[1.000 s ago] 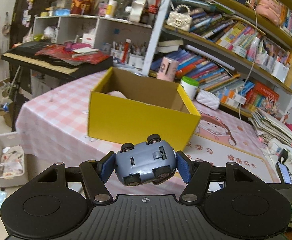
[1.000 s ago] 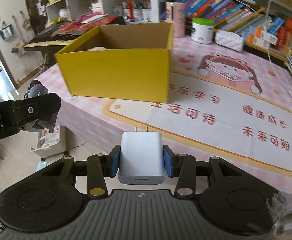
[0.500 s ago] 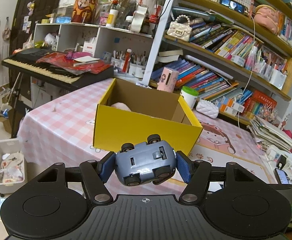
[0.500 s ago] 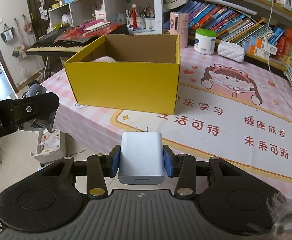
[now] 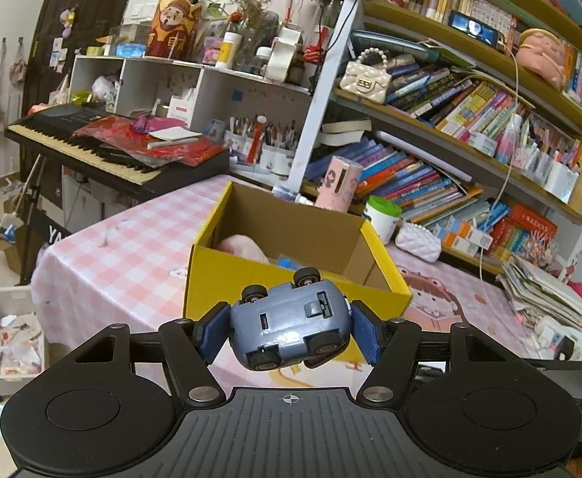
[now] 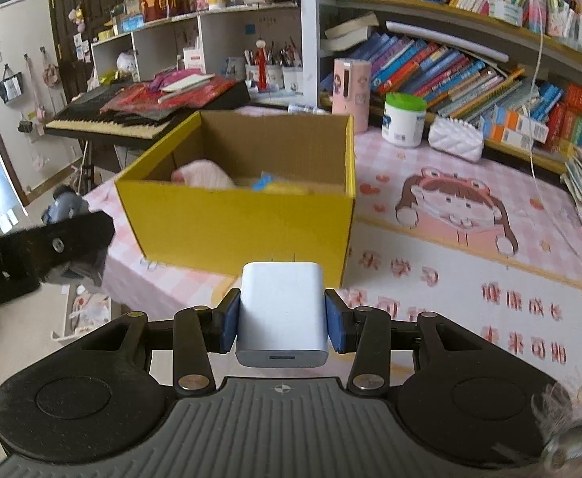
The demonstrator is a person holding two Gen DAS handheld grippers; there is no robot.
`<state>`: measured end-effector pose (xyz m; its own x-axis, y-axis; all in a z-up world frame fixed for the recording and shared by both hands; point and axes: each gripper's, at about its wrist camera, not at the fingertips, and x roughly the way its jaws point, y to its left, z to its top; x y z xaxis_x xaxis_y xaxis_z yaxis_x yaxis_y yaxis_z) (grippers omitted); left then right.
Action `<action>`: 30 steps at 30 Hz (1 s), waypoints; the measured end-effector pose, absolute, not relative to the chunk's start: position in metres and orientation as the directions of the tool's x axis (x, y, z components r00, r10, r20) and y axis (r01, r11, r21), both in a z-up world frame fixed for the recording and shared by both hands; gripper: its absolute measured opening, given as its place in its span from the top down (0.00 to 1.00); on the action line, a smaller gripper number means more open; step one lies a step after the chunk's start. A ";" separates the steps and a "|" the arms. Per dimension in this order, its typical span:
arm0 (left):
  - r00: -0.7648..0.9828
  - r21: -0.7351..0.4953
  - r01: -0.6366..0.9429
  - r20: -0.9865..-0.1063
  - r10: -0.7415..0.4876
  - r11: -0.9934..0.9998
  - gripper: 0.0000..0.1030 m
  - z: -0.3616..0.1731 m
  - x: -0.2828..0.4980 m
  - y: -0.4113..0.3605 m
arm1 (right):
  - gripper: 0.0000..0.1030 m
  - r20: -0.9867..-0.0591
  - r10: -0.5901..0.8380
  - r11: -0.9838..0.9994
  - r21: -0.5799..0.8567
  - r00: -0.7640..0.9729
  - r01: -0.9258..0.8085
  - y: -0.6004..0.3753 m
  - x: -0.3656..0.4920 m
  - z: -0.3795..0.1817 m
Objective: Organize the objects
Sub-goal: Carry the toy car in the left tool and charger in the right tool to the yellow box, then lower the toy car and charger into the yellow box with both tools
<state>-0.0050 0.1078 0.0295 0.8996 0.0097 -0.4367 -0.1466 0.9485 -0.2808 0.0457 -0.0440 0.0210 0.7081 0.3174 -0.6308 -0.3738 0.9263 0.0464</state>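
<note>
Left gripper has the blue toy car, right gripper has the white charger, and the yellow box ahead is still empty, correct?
Not quite: the box is not empty. The right wrist view shows a pink item and something blue and yellow inside. The rest holds: the left gripper grips the car, the right gripper the charger.

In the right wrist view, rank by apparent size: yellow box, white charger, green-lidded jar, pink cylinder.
1. yellow box
2. white charger, though it sits nearest the camera, which inflates it
3. and 4. green-lidded jar and pink cylinder: too alike to rank
</note>
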 end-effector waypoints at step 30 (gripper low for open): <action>0.828 -0.155 -0.310 -0.528 0.187 0.938 0.38 0.015 0.138 0.110 | 0.60 -0.632 0.415 0.847 0.007 0.654 -0.531 -0.004 0.211 -0.006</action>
<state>0.1383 0.1096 0.0147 0.8285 0.1866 -0.5280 -0.3099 0.9381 -0.1546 0.2107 -0.0042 -0.0055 0.6544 0.4154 -0.6318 -0.5312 0.8472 0.0068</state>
